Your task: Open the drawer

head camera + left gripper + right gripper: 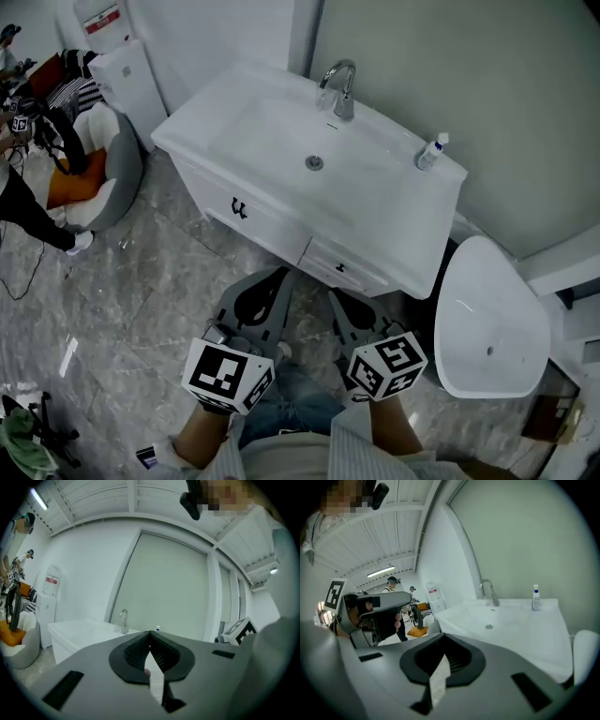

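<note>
A white vanity cabinet (281,230) with a sink on top stands ahead of me. Its small drawer (349,260) with a dark handle (340,268) sits at the right of the front, shut; a cabinet door with a dark handle (238,208) is to its left. My left gripper (284,274) hangs just in front of the cabinet, left of the drawer, jaws together and empty (150,632). My right gripper (334,296) is just below the drawer handle, apart from it, also shut with nothing in it (443,634).
On the sink top are a faucet (339,89) and a small bottle (431,152). A white oval fixture (492,323) stands close on the right. A grey beanbag with an orange cushion (103,173), a white dispenser (131,80) and a person are at the left.
</note>
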